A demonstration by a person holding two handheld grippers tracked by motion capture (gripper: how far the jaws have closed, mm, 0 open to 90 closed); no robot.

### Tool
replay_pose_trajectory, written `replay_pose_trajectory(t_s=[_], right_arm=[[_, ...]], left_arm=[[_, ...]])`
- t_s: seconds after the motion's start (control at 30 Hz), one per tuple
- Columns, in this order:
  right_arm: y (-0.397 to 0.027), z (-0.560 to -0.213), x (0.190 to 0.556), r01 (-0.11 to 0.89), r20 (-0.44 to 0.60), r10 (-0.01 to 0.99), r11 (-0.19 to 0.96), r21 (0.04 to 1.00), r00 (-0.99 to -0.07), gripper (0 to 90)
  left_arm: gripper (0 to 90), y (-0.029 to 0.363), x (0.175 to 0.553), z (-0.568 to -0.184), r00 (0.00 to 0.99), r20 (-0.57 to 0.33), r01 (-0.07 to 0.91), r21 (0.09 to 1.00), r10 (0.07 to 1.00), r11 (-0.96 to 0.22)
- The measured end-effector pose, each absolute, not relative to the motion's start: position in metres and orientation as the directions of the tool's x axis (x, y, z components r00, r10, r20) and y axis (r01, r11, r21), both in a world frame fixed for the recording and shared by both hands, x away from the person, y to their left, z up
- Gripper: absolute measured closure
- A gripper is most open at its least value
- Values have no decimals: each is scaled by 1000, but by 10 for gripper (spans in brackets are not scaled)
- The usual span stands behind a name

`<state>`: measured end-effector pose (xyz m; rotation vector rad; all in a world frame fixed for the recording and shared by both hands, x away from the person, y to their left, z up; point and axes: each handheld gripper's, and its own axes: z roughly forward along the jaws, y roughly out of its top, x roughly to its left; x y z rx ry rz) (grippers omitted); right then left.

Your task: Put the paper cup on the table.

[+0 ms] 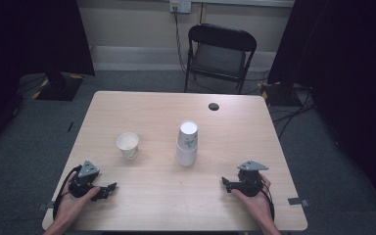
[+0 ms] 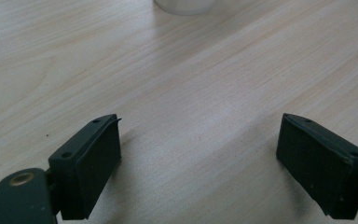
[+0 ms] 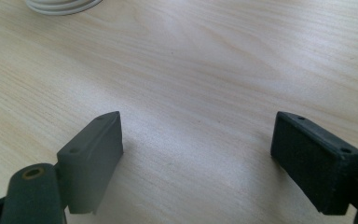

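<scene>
Nearest the person, the left tool (image 1: 108,188) and right tool (image 1: 226,183) rest low on the table (image 1: 152,205), both released with nothing between their jaws. Farther on, a single paper cup (image 1: 128,145) stands upright, left of a cup stack (image 1: 187,143). A folding chair (image 1: 219,56) stands beyond.

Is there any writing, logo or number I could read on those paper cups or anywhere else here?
No text can be read.
Single paper cup: a faint mark on its side, too small and blurred to read.
Stack of paper cups: a small print on the side, likewise unreadable.
Wall socket: no legible label.
</scene>
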<state>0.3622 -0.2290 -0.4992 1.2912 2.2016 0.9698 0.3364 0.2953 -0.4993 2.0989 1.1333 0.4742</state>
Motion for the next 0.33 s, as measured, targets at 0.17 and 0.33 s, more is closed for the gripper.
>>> replay_pose_trajectory(t_s=[0.17, 0.33], right_arm=[[-229, -499, 362, 589, 0, 873, 329, 738, -488, 165], [-229, -499, 362, 595, -6, 881, 325, 736, -473, 143]], left_arm=[[88, 295, 337, -501, 552, -2, 571, 729, 834, -377], [59, 294, 338, -502, 537, -4, 580, 728, 844, -365]])
